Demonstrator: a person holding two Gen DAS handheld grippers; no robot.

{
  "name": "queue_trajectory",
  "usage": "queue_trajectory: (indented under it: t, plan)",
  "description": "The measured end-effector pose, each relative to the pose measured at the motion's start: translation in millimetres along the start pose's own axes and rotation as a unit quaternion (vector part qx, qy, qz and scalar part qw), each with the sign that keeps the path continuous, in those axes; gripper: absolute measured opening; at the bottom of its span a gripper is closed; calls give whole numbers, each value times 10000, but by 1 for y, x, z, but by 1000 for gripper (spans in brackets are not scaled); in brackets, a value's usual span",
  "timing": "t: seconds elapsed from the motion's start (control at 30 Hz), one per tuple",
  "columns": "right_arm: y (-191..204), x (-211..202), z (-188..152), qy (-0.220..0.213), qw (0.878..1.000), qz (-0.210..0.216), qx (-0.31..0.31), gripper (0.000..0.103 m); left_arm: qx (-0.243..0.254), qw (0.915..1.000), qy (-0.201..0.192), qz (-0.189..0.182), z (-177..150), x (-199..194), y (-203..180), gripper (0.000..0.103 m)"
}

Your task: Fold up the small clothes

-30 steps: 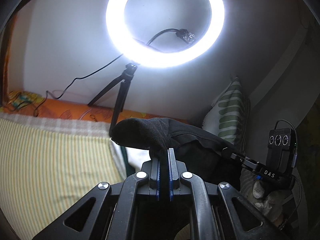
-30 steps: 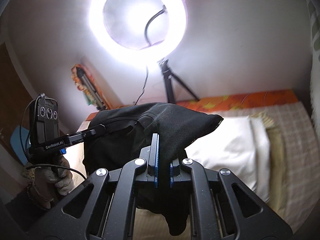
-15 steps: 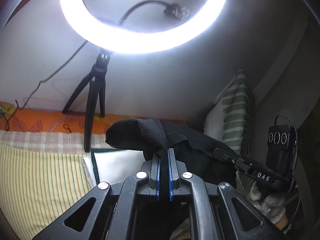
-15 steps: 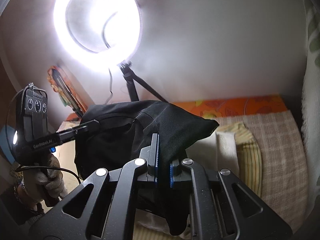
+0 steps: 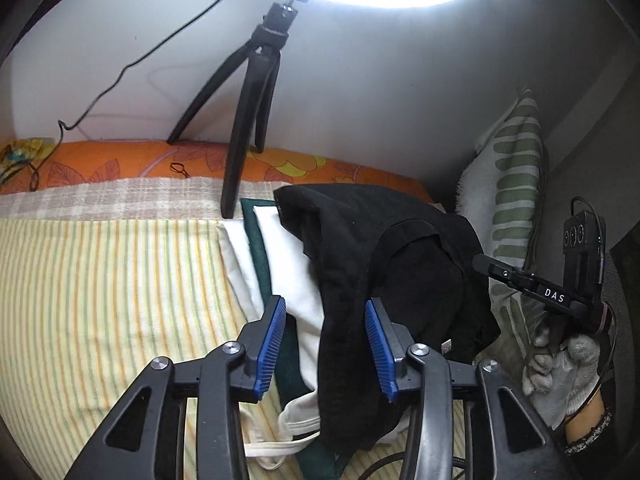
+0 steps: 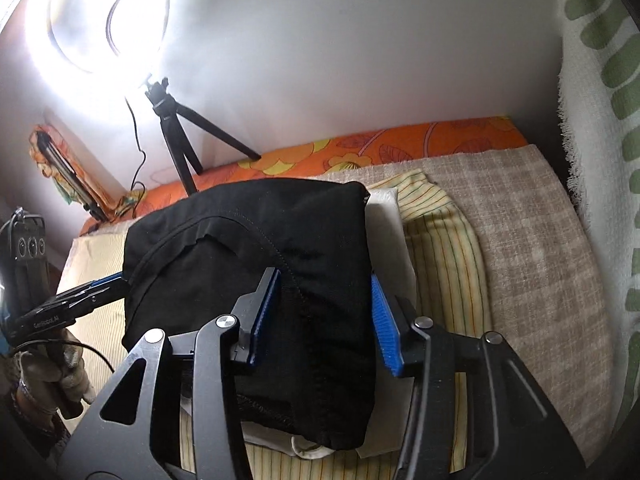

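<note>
A black garment (image 5: 384,248) lies folded on a pile of white clothes (image 5: 292,280) and a dark green one (image 5: 262,264) on the bed. My left gripper (image 5: 326,344) is opening, its blue pads apart on either side of the garment's near edge and not pressing it. In the right wrist view the same black garment (image 6: 280,232) lies between the spread pads of my right gripper (image 6: 325,316), which is opening too. Each gripper shows in the other's view: the right gripper (image 5: 480,264) at the garment's right side, the left gripper (image 6: 114,280) at its left edge.
A ring light on a black tripod (image 5: 248,120) stands at the back of the bed, its cable (image 5: 120,72) running along the wall. A yellow striped sheet (image 5: 100,300), a checked beige blanket (image 6: 532,248) and an orange floral edge (image 5: 120,160) cover the bed. A green-patterned white towel (image 5: 512,184) hangs at right.
Both grippers came down toward the bed with the black garment. Their jaws, shut on the fabric before, now stand apart, and the garment rests on the pile.
</note>
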State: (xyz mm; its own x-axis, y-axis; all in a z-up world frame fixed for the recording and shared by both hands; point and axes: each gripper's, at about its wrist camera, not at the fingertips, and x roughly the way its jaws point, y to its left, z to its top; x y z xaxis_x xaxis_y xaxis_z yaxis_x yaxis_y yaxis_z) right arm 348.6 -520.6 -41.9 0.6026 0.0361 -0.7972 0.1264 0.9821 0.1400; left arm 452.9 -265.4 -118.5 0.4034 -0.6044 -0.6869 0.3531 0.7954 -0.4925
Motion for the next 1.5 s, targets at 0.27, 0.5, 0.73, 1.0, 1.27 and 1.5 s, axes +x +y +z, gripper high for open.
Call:
queue_trajectory:
  t: [0.27,0.5,0.73,1.0,1.27,1.5]
  plan:
    - [1,-18,-7,-300,9989,-283,244,55,269,9993,-206,182,-4,-31,-4,62]
    - [9,-54,-19,-642,9971,-259,328,55,478,9978,-382,258,-14,-62,-20,75]
    - [32,-90,-32,-896,9956,-154,244,56,731,9948,-588,402,-33,-99,-35,87]
    - [70,-124,-56,-1091,9939,-145,-73,56,936,9915,-775,473,-59,-141,-52,93]
    - [107,-150,-92,-1234,9915,-199,-359,57,1042,9890,-932,473,-92,-176,-68,101]
    - [134,-169,-125,-1558,9867,-150,-444,90,1176,9862,-1003,595,-120,-196,-76,103]
